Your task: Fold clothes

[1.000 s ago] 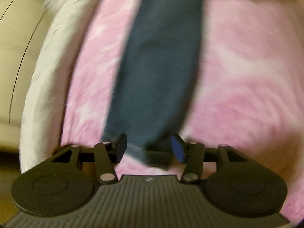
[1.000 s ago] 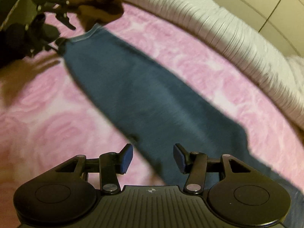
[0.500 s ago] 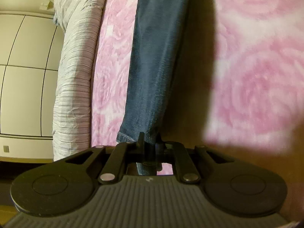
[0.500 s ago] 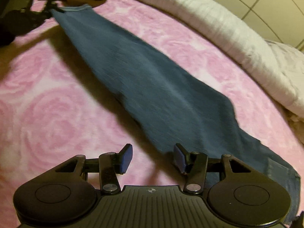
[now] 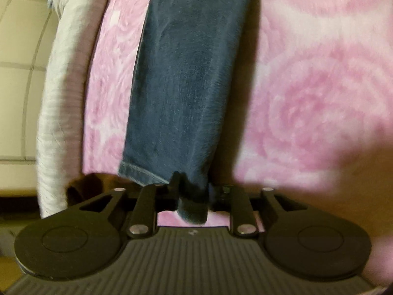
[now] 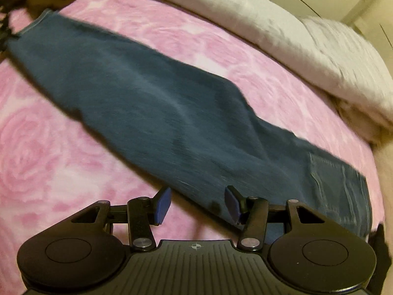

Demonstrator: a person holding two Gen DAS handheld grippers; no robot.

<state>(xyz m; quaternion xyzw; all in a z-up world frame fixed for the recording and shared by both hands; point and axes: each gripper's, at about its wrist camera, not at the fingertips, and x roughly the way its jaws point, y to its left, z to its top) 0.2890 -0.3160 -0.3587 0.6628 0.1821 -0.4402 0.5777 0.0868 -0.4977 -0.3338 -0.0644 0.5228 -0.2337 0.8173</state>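
Left gripper [image 5: 191, 191] pinches hem of dark blue denim jeans [image 6: 157, 113] on pink rose-patterned blanket [image 6: 49, 152]; right gripper [image 6: 196, 204] spread, empty; next, likely grip waistband.

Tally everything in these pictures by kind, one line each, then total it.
Jeans: 1, dark blue, laid long on the bed
Pink rose blanket: 1
White ribbed cover along the blanket's edge: 1
Grippers: 2, left gripper with jaws shut on the jeans' hem, right gripper with jaws open
Total: 5
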